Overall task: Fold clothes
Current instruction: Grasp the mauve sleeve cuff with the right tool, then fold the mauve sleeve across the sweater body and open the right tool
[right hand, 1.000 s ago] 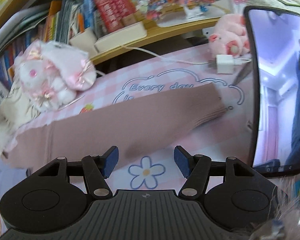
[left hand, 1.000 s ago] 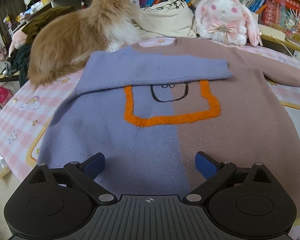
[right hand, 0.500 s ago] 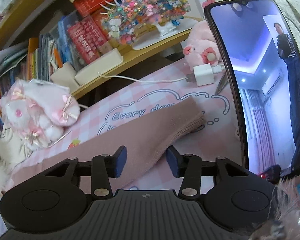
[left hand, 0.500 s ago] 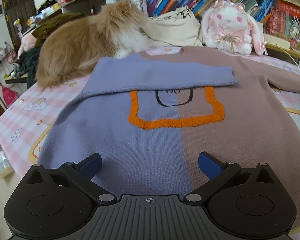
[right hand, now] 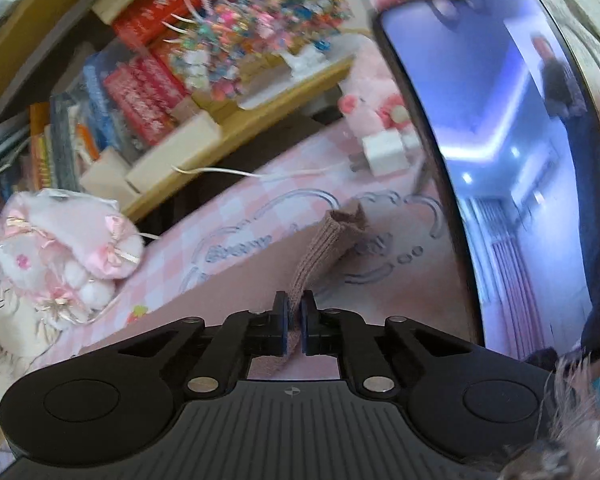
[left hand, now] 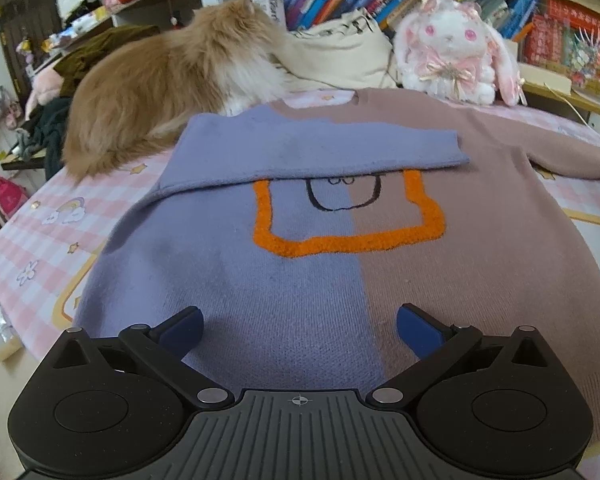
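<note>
A half blue, half mauve sweater with an orange outline lies flat on the pink checked bed. Its blue sleeve is folded across the chest. My left gripper hovers open over the sweater's hem, nothing between its fingers. In the right wrist view my right gripper is shut on the mauve sleeve near its ribbed cuff. The cuff stands pinched up off the bedspread beyond the jaws.
A fluffy ginger cat lies at the sweater's upper left corner. A white plush rabbit and a cream bag sit behind the collar. A phone screen, a white charger and its cable lie near the cuff.
My right gripper went from open to shut, closing on the mauve sleeve and lifting its cuff, while the view rolled. The left gripper and the sweater body kept still.
</note>
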Demonstrator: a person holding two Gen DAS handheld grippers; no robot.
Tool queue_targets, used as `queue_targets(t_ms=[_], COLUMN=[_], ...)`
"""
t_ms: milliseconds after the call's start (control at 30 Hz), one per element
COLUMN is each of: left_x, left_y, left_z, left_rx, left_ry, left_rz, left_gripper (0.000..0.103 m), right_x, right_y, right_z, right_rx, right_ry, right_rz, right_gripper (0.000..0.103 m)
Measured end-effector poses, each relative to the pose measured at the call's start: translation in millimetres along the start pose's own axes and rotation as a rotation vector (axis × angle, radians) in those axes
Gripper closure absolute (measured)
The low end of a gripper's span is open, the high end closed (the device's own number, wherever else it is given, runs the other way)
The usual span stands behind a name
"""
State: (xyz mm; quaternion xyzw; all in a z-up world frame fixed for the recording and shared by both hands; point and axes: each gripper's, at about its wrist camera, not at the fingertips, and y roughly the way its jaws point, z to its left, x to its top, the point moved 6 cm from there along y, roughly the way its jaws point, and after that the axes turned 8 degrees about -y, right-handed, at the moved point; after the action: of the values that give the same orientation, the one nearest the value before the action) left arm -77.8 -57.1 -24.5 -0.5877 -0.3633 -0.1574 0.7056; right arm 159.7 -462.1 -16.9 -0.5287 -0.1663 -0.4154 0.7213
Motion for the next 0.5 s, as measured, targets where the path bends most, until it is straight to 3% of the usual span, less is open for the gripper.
queue_targets(t_ms=[233, 500], left_x=[8, 32], left_y=[-8, -26], left_z=[0, 7], left_rx=[-0.033, -0.119], left_ry=[0.102, 0.173], left_rz=[-0.03, -0.061], left_gripper=[0.0, 0.0], right_x=[13, -7], right_y=[-35, -51], right_z=[70, 177], right_rx=[0.132, 0.295], right_ry=[-0.124, -0.263], right_rz=[-0.094, -0.078], right_gripper=[0.097, 0.097])
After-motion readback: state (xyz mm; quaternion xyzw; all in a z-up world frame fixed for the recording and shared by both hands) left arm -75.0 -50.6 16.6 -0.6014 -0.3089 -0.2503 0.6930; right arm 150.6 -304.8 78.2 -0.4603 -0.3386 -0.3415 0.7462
